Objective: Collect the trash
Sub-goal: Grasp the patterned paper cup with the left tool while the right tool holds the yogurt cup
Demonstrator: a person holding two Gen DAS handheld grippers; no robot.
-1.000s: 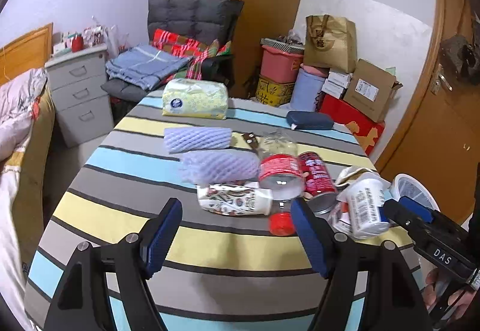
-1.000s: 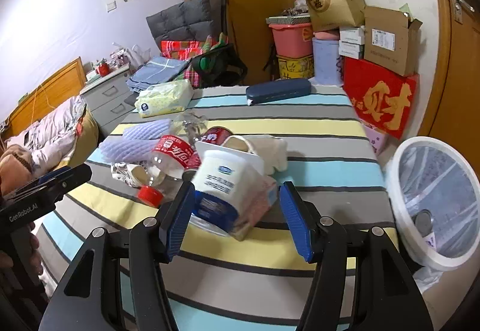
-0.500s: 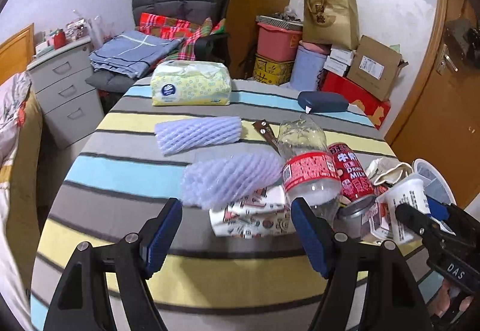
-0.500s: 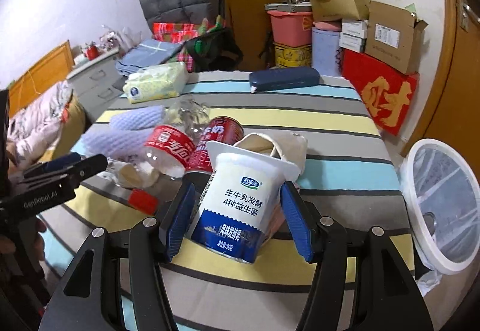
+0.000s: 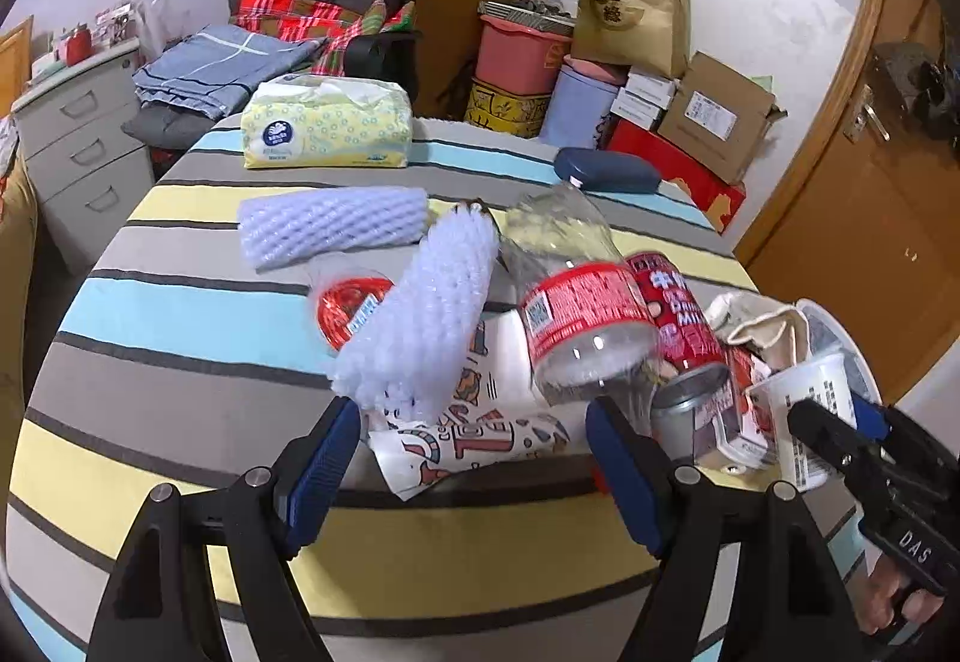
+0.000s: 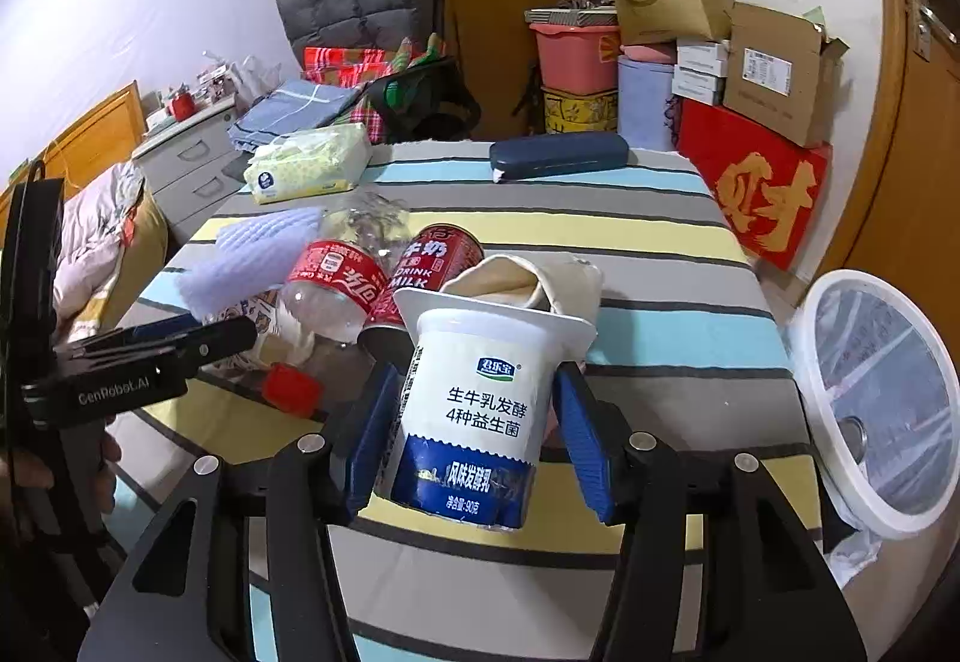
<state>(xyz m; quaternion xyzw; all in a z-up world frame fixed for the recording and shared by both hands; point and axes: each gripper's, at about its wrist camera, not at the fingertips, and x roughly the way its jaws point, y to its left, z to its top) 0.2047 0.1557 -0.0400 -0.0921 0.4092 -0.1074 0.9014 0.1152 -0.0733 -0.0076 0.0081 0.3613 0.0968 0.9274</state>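
A pile of trash lies on the striped table (image 5: 180,314). My left gripper (image 5: 474,467) is open, its jaws around a printed paper wrapper (image 5: 468,440) under a white foam net (image 5: 426,320) and a clear bottle with a red label (image 5: 576,308). A red milk can (image 5: 678,314) lies beside them. My right gripper (image 6: 477,443) is shut on a white and blue yogurt cup (image 6: 480,410), held tilted. The cup also shows in the left wrist view (image 5: 810,410). The white bin (image 6: 882,410) with a plastic liner stands right of the table.
A tissue pack (image 5: 327,125), a second foam net (image 5: 333,227) and a dark blue case (image 5: 606,170) lie further back on the table. A crumpled beige cloth (image 6: 534,284) lies behind the cup. Boxes, a pink tub (image 6: 576,56) and a chair stand beyond.
My left gripper moved forward over the table until the wrapper and foam net sit between its jaws. My right gripper closed in on the yogurt cup, which now fills its jaws.
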